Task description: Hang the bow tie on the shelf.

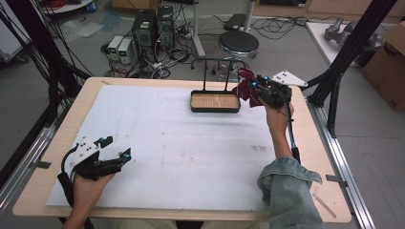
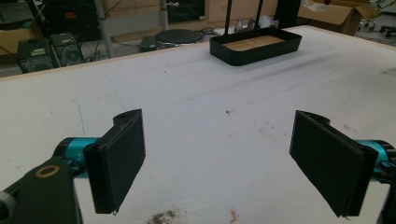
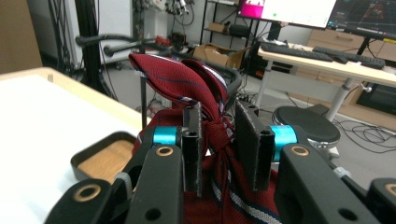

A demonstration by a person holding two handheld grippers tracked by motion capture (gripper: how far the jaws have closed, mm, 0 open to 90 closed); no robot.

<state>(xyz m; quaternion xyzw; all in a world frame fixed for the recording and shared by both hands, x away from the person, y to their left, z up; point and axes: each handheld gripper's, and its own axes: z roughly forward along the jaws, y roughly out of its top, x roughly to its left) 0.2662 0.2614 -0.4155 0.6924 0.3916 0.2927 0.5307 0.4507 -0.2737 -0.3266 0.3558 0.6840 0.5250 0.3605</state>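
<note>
A: What is gripped by the right tongs (image 3: 219, 149)?

B: A dark red striped necktie (image 3: 187, 84) is clamped between the two black jaws, which are pressed together on a bunched part of the cloth. A folded loop is pushed up above the jaws, and the rest is left hanging below them.

A: Why is it held like that?

B: It is judged that the bunched part is pinched so that the whole tie can be carried as one bundle, with nothing dragged across the tabletop (image 1: 157, 143). In the high view the right tongs (image 1: 254, 87) are held off the surface, with the necktie (image 1: 244, 88) just beside the right end of the black tray (image 1: 215, 109). The tray, with its wooden floor and upright wire handle, is probably meant as the place where the tie is to be laid.

A: And the left tongs (image 2: 217, 161)?

B: They are kept wide apart with nothing between the pads, low over the near left part of the tabletop (image 2: 224, 93). In the high view the left tongs (image 1: 114, 151) are seen well apart from the tie and the tray, so they are apparently being kept out of the way.

A: So where is the tie relative to each?

B: It is inside the grip of the right tongs, and far across the tabletop from the left ones.
</note>
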